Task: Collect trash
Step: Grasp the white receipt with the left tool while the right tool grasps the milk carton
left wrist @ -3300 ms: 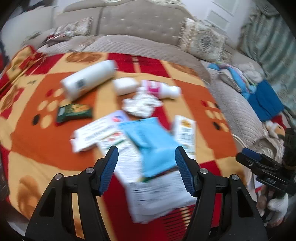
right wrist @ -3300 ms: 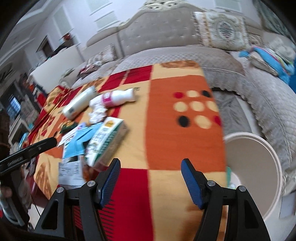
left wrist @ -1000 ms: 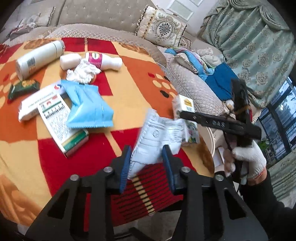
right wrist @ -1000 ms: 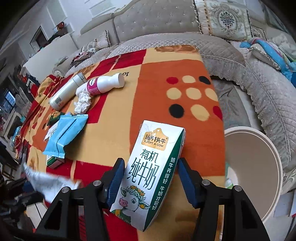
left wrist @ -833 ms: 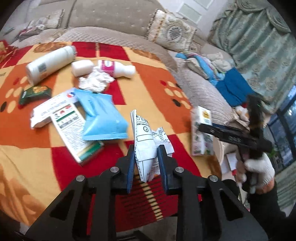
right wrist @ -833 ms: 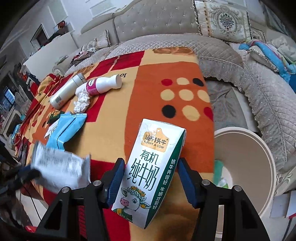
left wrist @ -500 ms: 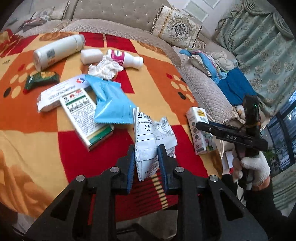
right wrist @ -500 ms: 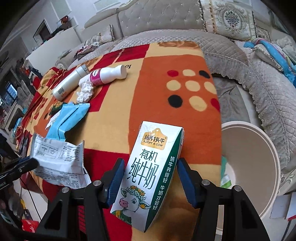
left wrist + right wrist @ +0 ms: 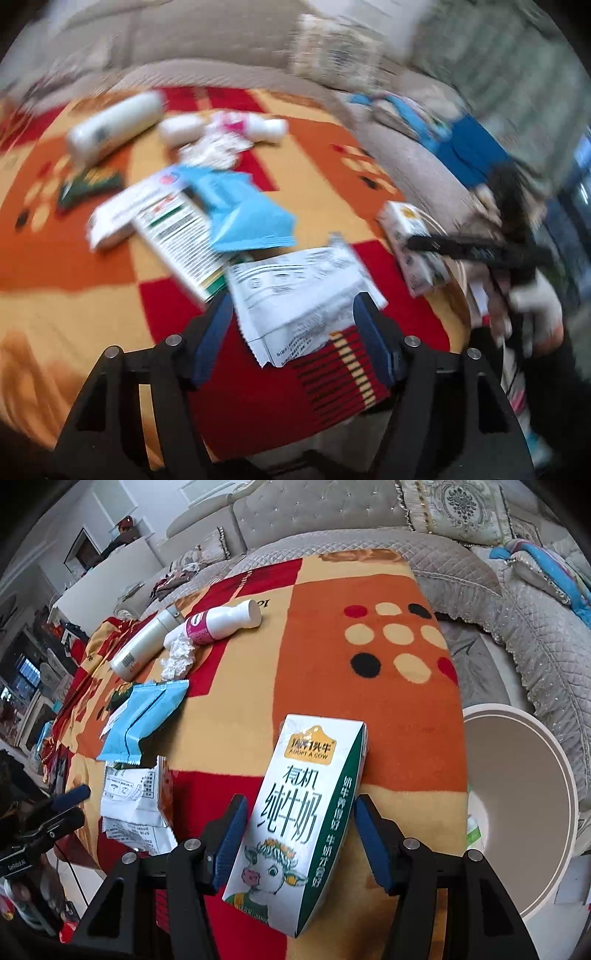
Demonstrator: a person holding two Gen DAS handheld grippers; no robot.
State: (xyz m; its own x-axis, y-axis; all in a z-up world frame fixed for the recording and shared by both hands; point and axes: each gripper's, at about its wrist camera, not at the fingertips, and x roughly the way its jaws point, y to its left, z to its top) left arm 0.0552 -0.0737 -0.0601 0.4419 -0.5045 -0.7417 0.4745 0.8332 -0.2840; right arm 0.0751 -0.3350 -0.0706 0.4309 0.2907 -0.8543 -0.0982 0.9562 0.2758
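Two grippers are working: the left gripper (image 9: 291,332) is spreading its jaws, releasing the white wrapper (image 9: 299,295) onto the blanket, while the right gripper (image 9: 299,834) is clenching the milk carton (image 9: 299,819). Carrying the carton right to the bin (image 9: 517,812), lower right, should go unobstructed; bottles (image 9: 221,622) and blue packet (image 9: 147,716) are lying upper left.

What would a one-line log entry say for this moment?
left gripper: jaws opening, white wrapper between them | right gripper: holding milk carton | bin: beside table

The blanket (image 9: 369,701) is orange, red and yellow checks with dots. On it, the carton (image 9: 299,819) is white and green, the packet (image 9: 147,716) light blue.
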